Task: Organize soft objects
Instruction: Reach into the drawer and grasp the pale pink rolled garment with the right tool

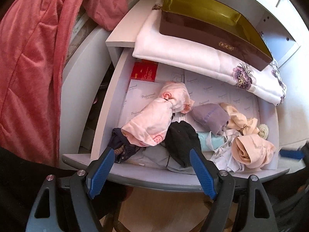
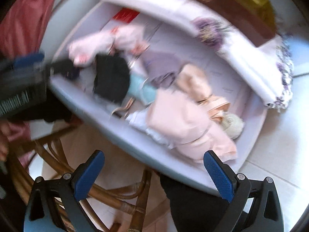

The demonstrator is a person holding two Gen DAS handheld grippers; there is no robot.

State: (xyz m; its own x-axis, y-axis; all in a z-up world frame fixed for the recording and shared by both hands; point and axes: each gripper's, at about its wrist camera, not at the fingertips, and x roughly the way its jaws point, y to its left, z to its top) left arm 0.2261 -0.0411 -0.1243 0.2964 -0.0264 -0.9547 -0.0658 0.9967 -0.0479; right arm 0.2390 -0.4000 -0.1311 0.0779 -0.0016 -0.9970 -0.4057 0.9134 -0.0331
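above the open drawer [image 1: 135, 172] of rolled underwear, left gripper [image 1: 152, 154] and right gripper [image 2: 154, 158] hover spread and empty, likely about to pinch the black bundle [image 1: 181, 139].

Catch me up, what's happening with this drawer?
A person holds tongs in each hand over an open drawer of small bundled soft garments. The left tongs are open at the front edge, fingers either side of a black bundle, nothing gripped. The right tongs are open too, near a peach bundle; that view is blurred. A pink bundle and a purple one lie loose further in. Nothing is lifted.
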